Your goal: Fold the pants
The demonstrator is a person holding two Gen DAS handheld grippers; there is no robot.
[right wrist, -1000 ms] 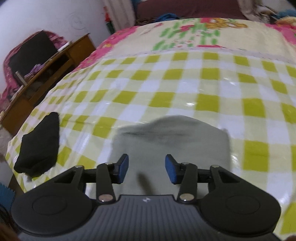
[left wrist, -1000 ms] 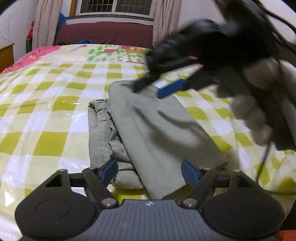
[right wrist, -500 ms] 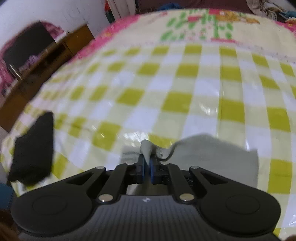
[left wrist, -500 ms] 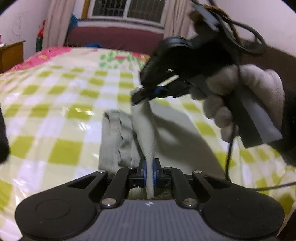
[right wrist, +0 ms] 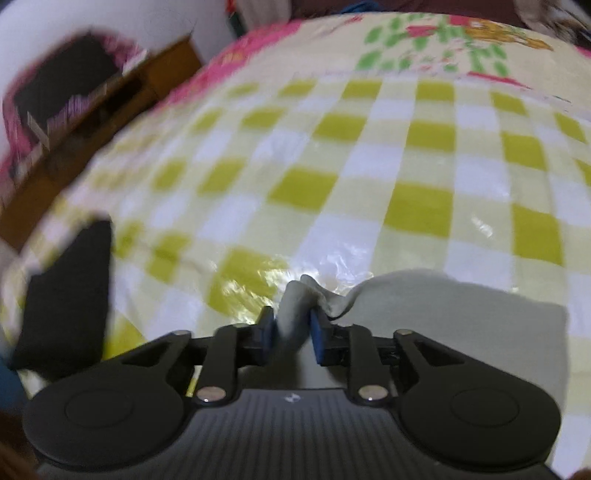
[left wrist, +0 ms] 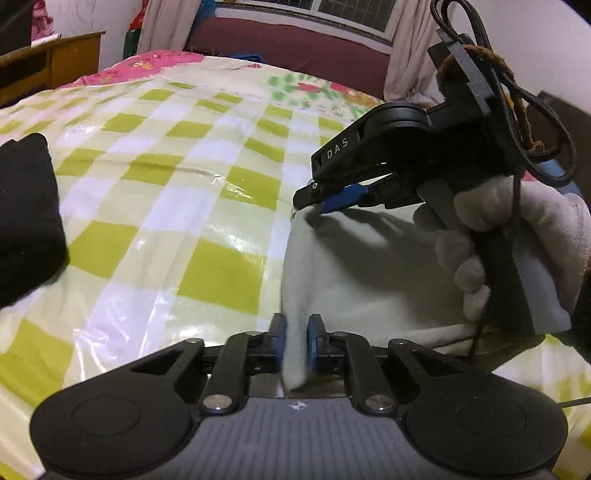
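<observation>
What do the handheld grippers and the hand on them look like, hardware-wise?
Both are matte black: ribbed grey-black body, two round side discs, silver pivot screws, blue pads on the jaws. The left gripper and right gripper look alike. Seen from the left wrist, the right gripper's side reads "DAS", with black cables looped above. The hand wears a white glove.

The pants lay on the bed, right of a dark folded garment that sat well apart at the bed's left edge. A wooden desk stood beyond that edge, and a window behind the bed's far end
</observation>
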